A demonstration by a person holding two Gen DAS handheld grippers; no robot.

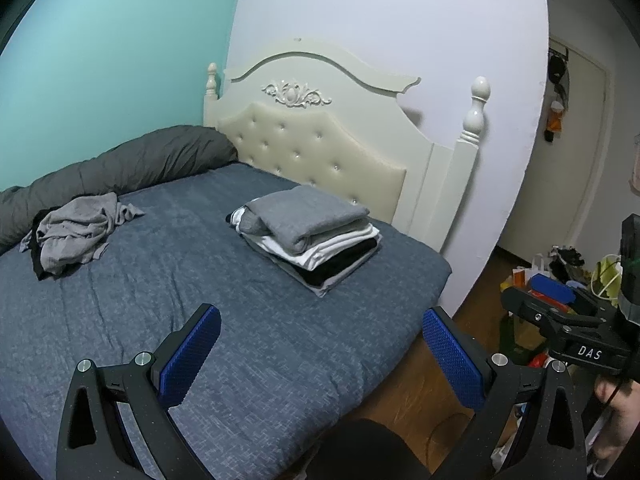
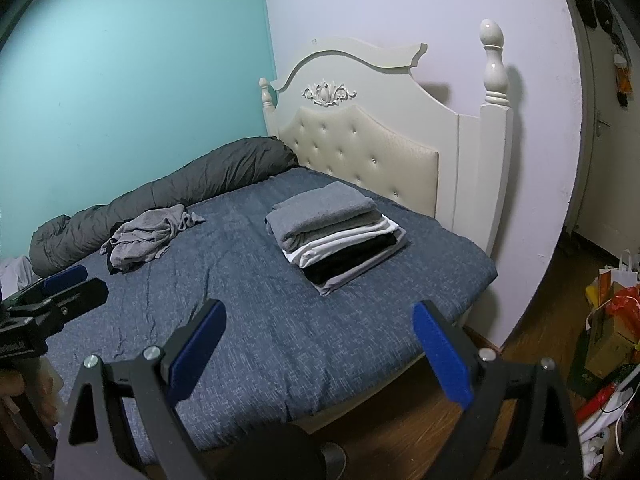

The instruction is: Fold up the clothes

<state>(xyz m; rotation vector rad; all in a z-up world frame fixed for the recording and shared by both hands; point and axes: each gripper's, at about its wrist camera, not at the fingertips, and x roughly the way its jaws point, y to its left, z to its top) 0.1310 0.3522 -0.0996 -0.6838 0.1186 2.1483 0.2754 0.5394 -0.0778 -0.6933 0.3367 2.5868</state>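
Above the near bed edge, we hold both grippers spread and empty.
Left gripper [image 1: 320,340] and right gripper [image 2: 318,334] face the crumpled grey garment [image 1: 76,232] far left; the neat folded-clothes stack [image 1: 308,236] keeps right, clearing folding space on the blue-grey bedspread [image 1: 180,280].

Bedcover [image 1: 120,320] mottled blue-grey; folded stack [image 1: 312,240] grey, white, black; crumpled garment [image 1: 76,232] light grey; headboard [image 1: 320,144] cream; wall [image 1: 100,60] turquoise

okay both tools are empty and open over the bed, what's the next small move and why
Probably move the left tool toward the crumpled grey garment by the dark rolled duvet. It looks like the only unfolded piece, the folded stack near the headboard looks done, and both the left and right tool hold nothing.
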